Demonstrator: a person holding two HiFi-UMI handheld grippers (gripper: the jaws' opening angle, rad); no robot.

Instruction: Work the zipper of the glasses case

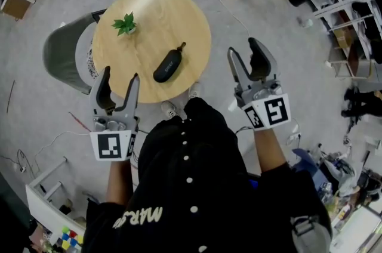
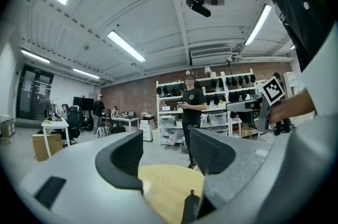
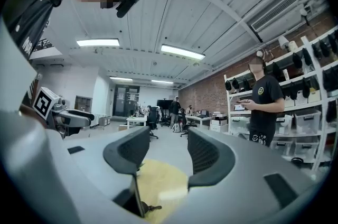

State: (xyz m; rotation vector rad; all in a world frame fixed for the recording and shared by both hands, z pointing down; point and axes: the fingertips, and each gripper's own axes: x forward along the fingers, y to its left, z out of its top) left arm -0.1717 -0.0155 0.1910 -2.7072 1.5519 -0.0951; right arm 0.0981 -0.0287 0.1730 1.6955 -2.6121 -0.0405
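The glasses case [image 1: 169,65] lies untouched near the middle of the round desk [image 1: 179,13] and looks zipped shut. The left gripper [image 1: 122,74] hovers at the desk's near edge and the right gripper [image 1: 243,48] just off its right side, both with jaws wide and empty. Reaching, bracing the case and pulling the zipper are all yet to do.

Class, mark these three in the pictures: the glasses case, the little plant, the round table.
glasses case [image 1: 168,65], head view, middle of its dark body.
plant [image 1: 125,24], head view, its green leaves.
round table [image 1: 170,16], head view, bare wooden top.
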